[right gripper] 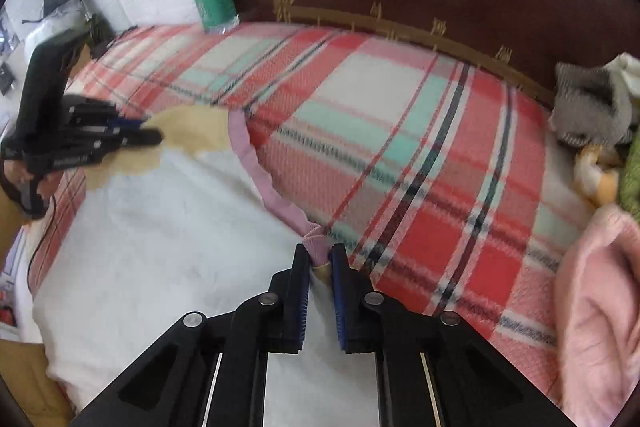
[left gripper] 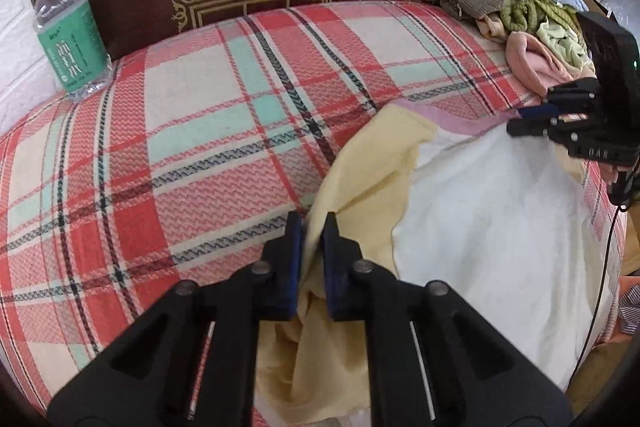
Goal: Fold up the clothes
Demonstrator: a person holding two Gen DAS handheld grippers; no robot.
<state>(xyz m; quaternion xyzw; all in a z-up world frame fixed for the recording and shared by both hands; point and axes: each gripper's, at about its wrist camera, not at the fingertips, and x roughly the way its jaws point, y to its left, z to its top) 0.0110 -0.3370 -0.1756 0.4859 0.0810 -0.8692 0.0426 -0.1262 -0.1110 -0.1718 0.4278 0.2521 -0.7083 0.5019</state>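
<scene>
Left gripper was clamped on yellow sleeve, right gripper on pink hem; garment was spread ahead on bed, folding barely begun; pile beyond remained unfolded.

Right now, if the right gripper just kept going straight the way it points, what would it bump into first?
The right gripper is shut on the pink hem of the white garment. Straight ahead lies the plaid blanket, so it would probably press into that first; depth is hard to judge here.
</scene>
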